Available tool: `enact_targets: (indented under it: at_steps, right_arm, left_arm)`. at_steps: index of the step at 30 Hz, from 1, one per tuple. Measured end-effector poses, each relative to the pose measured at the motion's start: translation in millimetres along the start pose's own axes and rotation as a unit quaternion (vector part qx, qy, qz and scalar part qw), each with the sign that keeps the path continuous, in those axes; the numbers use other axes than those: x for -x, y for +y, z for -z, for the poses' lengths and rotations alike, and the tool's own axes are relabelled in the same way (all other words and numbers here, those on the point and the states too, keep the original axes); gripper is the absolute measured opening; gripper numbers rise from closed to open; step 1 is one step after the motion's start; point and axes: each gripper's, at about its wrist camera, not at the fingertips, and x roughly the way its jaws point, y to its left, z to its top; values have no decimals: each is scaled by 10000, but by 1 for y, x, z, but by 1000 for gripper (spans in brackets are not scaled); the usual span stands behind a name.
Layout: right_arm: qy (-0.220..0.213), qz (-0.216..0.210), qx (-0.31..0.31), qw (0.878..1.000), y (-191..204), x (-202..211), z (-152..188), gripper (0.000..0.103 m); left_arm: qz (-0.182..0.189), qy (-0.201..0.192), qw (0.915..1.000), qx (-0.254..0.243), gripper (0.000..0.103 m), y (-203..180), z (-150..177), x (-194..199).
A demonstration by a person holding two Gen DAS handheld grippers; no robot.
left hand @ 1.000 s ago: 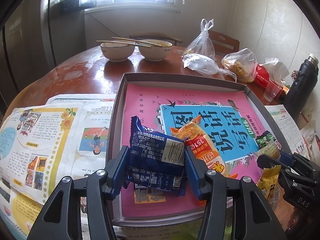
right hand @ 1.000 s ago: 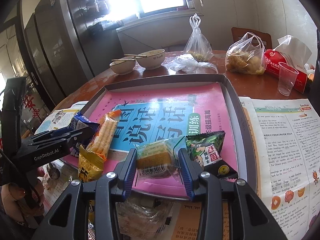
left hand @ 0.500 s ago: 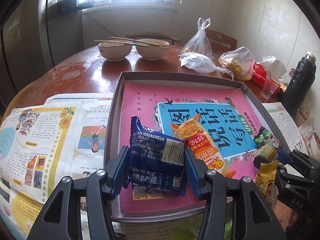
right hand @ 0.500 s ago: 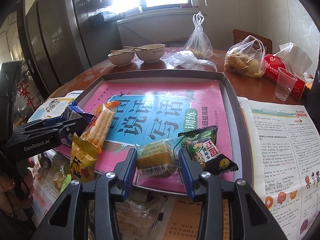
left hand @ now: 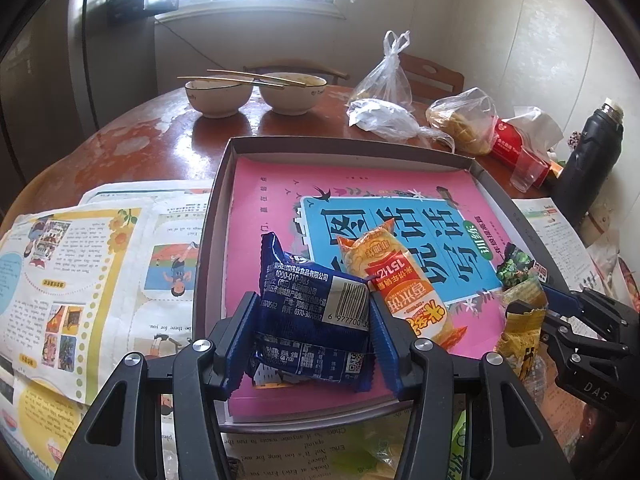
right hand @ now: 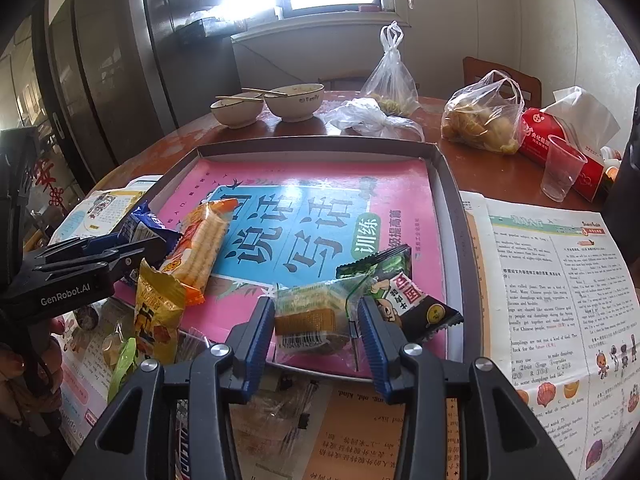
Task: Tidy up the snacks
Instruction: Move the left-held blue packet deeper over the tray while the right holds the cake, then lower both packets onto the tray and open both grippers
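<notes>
Grippers low over near edge of grey tray (left hand: 208,240): left gripper (left hand: 312,332) clamps dark blue foil snack packet (left hand: 312,320); right gripper (right hand: 316,326) clamps clear-wrapped yellow cake (right hand: 312,312), both packets between blue pads.

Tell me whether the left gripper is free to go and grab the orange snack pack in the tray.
Probably not yet. The left gripper is shut on the blue snack pack. The orange snack pack lies uncovered right beside it in the tray, so the way looks free once the blue one is dropped.
</notes>
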Motion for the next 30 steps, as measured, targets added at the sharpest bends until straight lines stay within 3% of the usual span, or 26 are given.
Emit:
enact_targets:
  at_steps: [30]
  right_arm:
    - [31, -144, -81, 9999, 0, 8, -2, 46]
  left_arm:
    - [19, 81, 10000, -26, 64, 0, 1, 5]
